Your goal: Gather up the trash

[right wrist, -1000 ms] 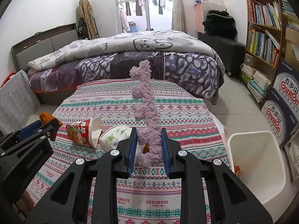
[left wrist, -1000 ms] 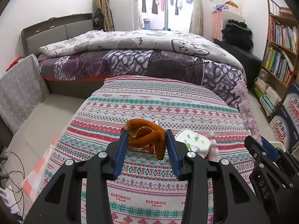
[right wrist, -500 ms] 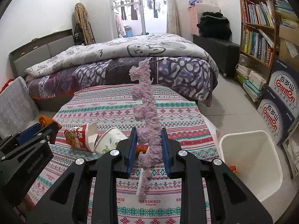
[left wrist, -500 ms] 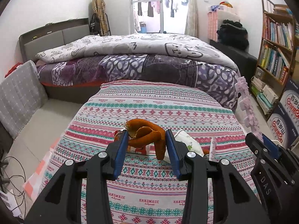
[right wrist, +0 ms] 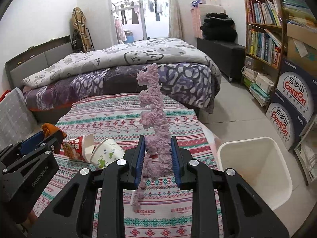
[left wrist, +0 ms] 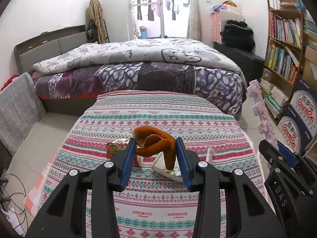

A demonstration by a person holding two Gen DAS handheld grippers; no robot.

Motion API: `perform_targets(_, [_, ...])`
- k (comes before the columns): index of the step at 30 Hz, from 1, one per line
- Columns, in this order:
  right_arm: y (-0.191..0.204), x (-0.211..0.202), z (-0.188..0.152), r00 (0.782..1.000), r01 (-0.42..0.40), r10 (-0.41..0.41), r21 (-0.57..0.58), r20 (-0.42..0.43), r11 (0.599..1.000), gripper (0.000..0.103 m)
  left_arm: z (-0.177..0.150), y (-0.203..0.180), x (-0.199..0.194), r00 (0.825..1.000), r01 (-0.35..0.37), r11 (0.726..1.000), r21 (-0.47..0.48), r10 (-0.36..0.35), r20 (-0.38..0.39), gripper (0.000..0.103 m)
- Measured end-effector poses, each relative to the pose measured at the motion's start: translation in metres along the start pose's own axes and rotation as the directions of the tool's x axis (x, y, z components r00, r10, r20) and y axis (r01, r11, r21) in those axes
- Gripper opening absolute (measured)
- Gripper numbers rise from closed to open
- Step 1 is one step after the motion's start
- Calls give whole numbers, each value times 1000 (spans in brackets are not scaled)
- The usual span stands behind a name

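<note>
We held a curled orange-brown peel (left wrist: 156, 144) in the left gripper (left wrist: 155, 158) and a fuzzy lilac strip (right wrist: 156, 134) upright in the right gripper (right wrist: 157, 156), fingers pinched narrow on each, above the table (right wrist: 162, 214) with its patterned woven cloth. Two tipped paper cups (right wrist: 95, 150) lay below; a white plastic bin (right wrist: 255, 170), perhaps holding scraps, stood beside

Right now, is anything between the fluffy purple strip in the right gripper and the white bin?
Nothing visible is. The right gripper holds the purple strip above the table's edge, and the white bin stands open on the floor just to its right.
</note>
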State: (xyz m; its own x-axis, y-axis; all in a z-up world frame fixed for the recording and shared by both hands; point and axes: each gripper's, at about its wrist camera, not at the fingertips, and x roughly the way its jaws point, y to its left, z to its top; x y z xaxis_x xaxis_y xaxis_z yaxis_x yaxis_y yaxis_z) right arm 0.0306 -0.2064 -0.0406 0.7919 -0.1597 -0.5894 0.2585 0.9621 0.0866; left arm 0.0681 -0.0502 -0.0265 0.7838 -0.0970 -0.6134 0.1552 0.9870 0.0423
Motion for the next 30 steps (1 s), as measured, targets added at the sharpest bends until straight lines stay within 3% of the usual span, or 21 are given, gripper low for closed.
perform_targets(11, [-47,-11,2,997,83,-83,69,-4,994,24,2,-45,-6,998,52,997,57,-53,19,41])
perform_targets(20, [-98,-18,-2,982,190,-185,165,-43,968,27,-3,-89,-10,994,105,988,116,-108,19,41])
perform_targets(21, [-107,-19,-2,978,207,-201,183,-53,961,31,-4,-93,-9,993,112,986,120,-115,16,41])
perform_targets(24, [-130,-24,-4,965,261,-252,255,-68,931,61,-6,-107,-8,991,136,982,135,-137,3,41])
perform_targets(25, [-136,-26,-4,962,274,-265,273,-69,922,67,-7,-113,-8,990,143,980,141,-144,-1,41])
perform_targets(30, [-172,-38,-6,944,326,-323,377,-73,867,79,-10,-141,-6,982,188,969,160,-186,-29,41])
